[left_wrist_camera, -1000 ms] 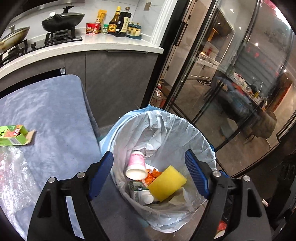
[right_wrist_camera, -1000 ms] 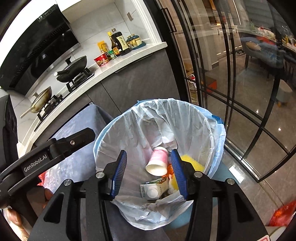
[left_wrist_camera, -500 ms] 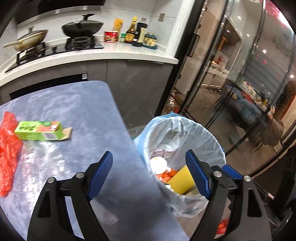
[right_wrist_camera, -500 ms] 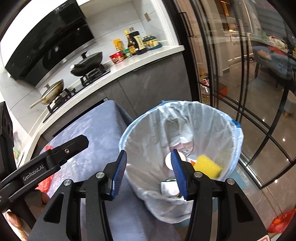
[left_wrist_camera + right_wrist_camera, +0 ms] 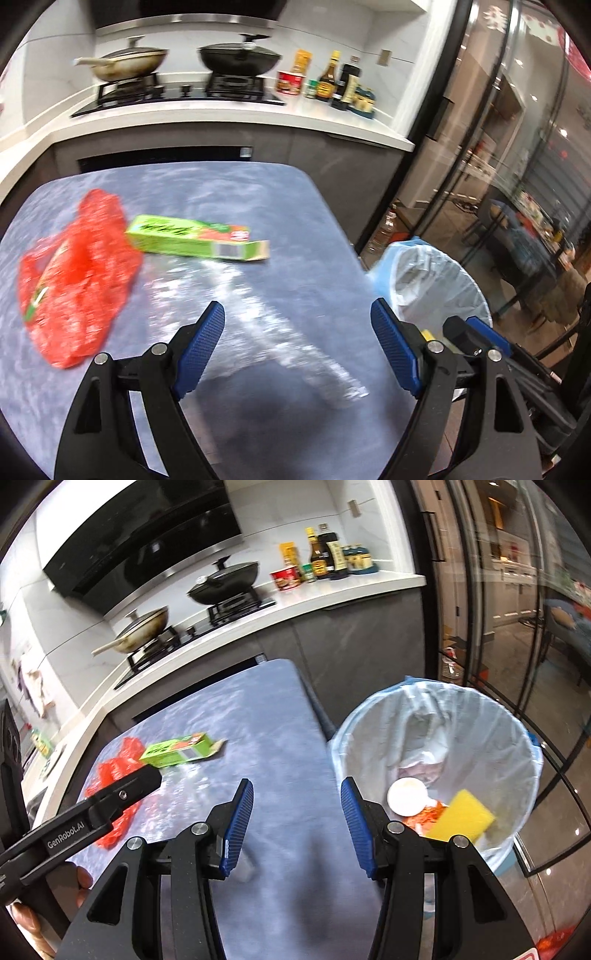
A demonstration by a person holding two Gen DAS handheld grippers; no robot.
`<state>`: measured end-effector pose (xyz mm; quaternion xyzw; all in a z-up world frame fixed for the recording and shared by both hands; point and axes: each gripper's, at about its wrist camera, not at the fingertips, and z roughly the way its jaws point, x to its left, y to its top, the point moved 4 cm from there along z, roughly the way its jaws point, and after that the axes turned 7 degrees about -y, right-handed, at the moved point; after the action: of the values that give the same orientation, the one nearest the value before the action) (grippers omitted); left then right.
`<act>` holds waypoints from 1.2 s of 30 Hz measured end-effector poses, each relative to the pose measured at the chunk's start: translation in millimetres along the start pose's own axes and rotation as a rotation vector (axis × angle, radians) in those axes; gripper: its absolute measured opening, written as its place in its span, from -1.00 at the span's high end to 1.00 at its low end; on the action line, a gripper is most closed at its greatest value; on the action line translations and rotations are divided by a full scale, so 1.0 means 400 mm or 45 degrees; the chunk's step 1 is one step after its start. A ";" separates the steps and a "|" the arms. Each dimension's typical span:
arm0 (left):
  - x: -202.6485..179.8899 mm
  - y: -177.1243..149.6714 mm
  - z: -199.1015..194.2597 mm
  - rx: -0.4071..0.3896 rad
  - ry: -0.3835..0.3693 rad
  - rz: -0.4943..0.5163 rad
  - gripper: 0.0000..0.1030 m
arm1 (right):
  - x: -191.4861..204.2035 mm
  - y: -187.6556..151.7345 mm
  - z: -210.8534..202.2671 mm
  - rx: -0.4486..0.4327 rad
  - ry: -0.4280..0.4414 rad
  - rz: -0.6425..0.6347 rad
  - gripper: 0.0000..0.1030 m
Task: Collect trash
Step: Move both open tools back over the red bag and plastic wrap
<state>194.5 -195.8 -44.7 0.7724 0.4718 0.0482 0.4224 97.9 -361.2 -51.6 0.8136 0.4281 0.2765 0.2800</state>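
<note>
Fingers (image 5: 207, 339) of both grippers gape empty; one green box (image 5: 195, 242), one red bag (image 5: 74, 280).

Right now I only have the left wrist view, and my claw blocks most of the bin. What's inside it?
Observer: A yellow sponge lies in the bin.
Operator: Anything else in there?
Observer: A cup beside the sponge, with orange scraps between them.
Operator: Is the right claw holding anything?
Observer: No, the right claw is open and empty, over the table edge next to the bin.
</note>
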 end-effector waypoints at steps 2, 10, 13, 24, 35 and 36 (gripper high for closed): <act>0.043 -0.007 -0.020 -0.005 0.025 -0.023 -0.50 | 0.034 -0.006 0.006 0.012 0.016 -0.021 0.06; 0.200 -0.045 -0.097 -0.039 0.169 -0.095 -0.50 | 0.181 -0.043 0.038 0.067 0.085 -0.136 0.06; 0.249 -0.062 -0.120 -0.043 0.209 -0.120 -0.50 | 0.237 -0.059 0.054 0.091 0.108 -0.186 0.06; 0.400 -0.090 -0.189 -0.064 0.310 -0.229 -0.51 | 0.367 -0.098 0.147 0.156 0.126 -0.308 0.02; 0.514 -0.115 -0.206 -0.052 0.379 -0.299 -0.54 | 0.403 -0.127 0.240 0.225 0.081 -0.355 -0.01; 0.517 -0.116 -0.206 -0.051 0.382 -0.303 -0.54 | 0.406 -0.130 0.243 0.229 0.077 -0.360 -0.01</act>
<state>237.4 22.8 -91.5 0.6867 0.6165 0.1218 0.3655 215.0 -219.7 -120.6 0.7583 0.5696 0.2193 0.2289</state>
